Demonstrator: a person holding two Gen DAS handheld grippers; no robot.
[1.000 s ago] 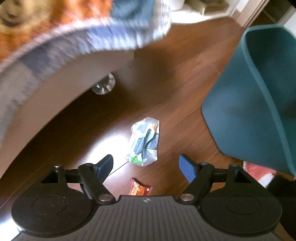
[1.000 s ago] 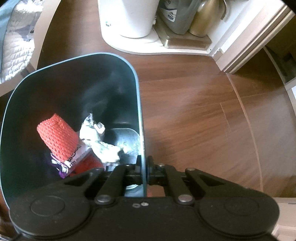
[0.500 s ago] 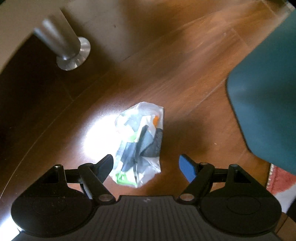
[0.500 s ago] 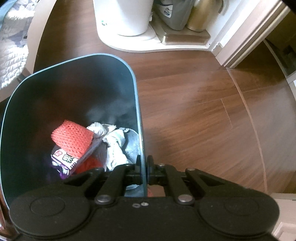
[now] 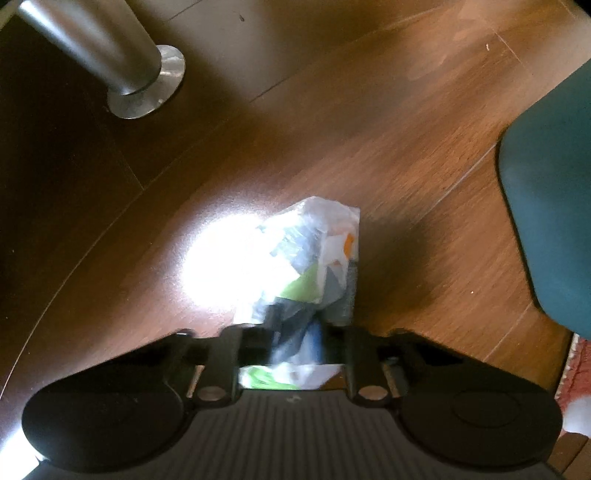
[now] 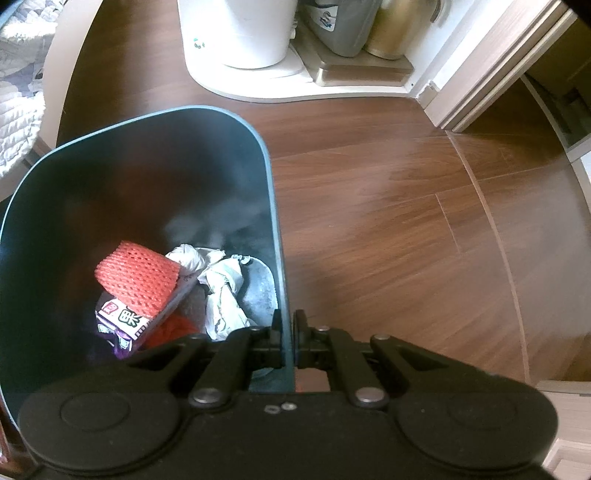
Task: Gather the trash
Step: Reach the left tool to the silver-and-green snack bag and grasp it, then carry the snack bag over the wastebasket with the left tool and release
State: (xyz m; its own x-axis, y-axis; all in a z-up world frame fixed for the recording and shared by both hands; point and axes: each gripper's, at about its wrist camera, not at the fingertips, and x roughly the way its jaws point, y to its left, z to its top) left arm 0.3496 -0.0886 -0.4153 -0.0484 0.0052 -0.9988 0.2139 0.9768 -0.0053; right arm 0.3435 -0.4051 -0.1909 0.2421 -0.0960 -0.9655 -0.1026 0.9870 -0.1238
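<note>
A crumpled clear plastic wrapper (image 5: pixel 314 254) with green, grey and orange print lies on the wooden floor. My left gripper (image 5: pixel 297 332) points straight down over its near end; the jaws are closing and pinch the wrapper between them. To the right stands the teal trash bin (image 5: pixel 554 221). In the right wrist view my right gripper (image 6: pixel 288 332) is shut on the bin's rim (image 6: pixel 273 206). Inside the bin lie a red foam net (image 6: pixel 136 273), crumpled paper (image 6: pixel 221 288) and a printed carton (image 6: pixel 125 321).
A metal furniture leg (image 5: pixel 122 62) stands on the floor at the upper left of the wrapper. A red rug edge (image 5: pixel 580 369) shows at the far right. Beyond the bin are a white appliance (image 6: pixel 255 33), metal containers (image 6: pixel 351 26) and a door frame (image 6: pixel 491 74).
My left gripper dropped toward the floor over the wrapper, and its jaws went from wide open to pinching it. The right gripper kept still on the bin rim.
</note>
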